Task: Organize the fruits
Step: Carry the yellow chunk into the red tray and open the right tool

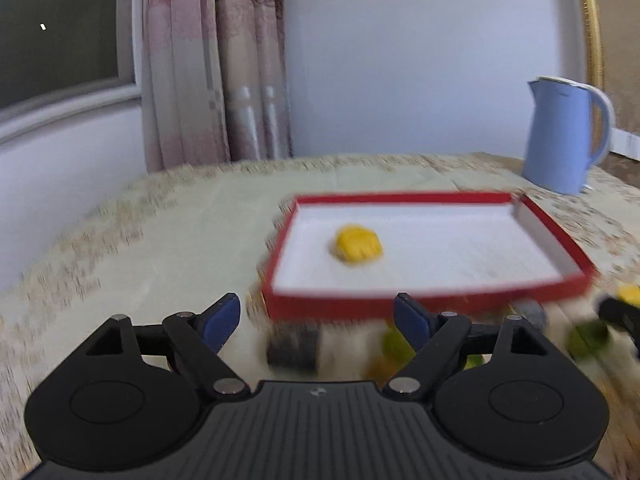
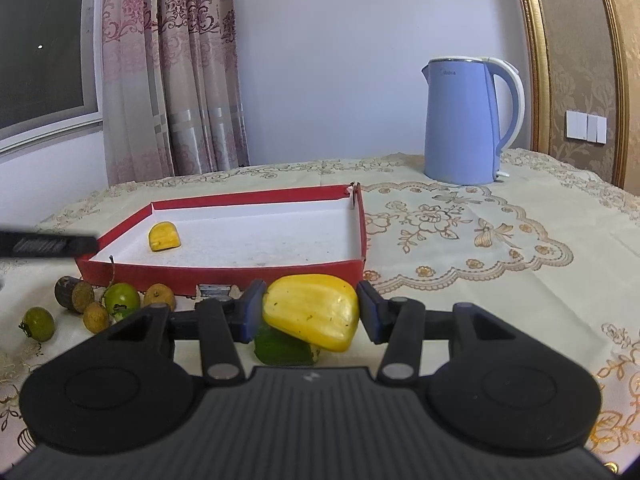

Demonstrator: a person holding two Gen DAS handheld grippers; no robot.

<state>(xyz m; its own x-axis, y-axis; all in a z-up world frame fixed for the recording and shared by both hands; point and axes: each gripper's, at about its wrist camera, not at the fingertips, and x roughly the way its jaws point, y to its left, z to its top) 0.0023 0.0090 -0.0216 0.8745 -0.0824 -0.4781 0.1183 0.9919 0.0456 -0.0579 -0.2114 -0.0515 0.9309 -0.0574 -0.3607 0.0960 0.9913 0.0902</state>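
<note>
Right gripper [image 2: 310, 312] clamps yellow fruit piece [image 2: 314, 310] near red tray [image 2: 224, 276]; left gripper [image 1: 316, 320] gapes empty. Soft flesh could squash or slip, missing the tray

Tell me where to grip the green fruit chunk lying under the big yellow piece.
Grip the green fruit chunk across its exposed left and front faces, coming from the left: the large yellow fruit piece covers its top and right.
</note>
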